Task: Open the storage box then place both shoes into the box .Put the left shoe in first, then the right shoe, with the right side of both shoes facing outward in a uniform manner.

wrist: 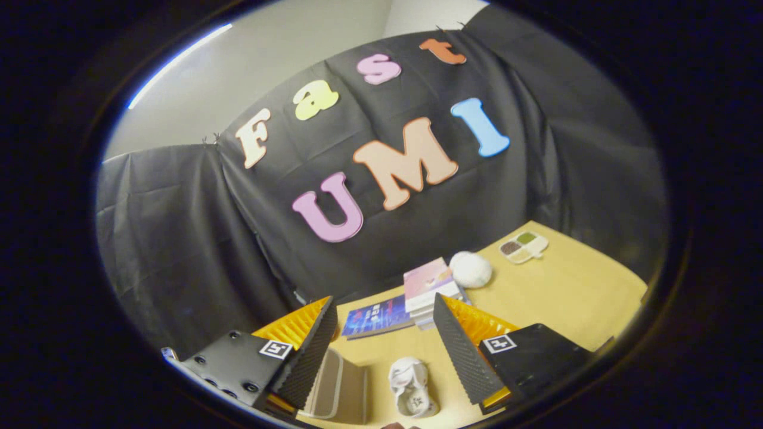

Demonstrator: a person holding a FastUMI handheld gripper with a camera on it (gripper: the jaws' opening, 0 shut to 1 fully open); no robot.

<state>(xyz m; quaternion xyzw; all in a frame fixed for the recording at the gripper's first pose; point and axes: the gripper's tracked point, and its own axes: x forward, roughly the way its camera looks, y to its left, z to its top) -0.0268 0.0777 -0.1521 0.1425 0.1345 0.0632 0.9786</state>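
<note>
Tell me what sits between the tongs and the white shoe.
Nothing visible does. The tongs are open, and the white shoe lies on the bare wooden table in the gap between the fingers. The beige storage box is beside the shoe; the books lie beyond.

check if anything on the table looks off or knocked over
Nothing looks spilled or damaged. One white shoe lies on the table between the open gripper fingers, beside the storage box. Beyond them, the books, a white ball and a small divided tray sit tidily.
</note>
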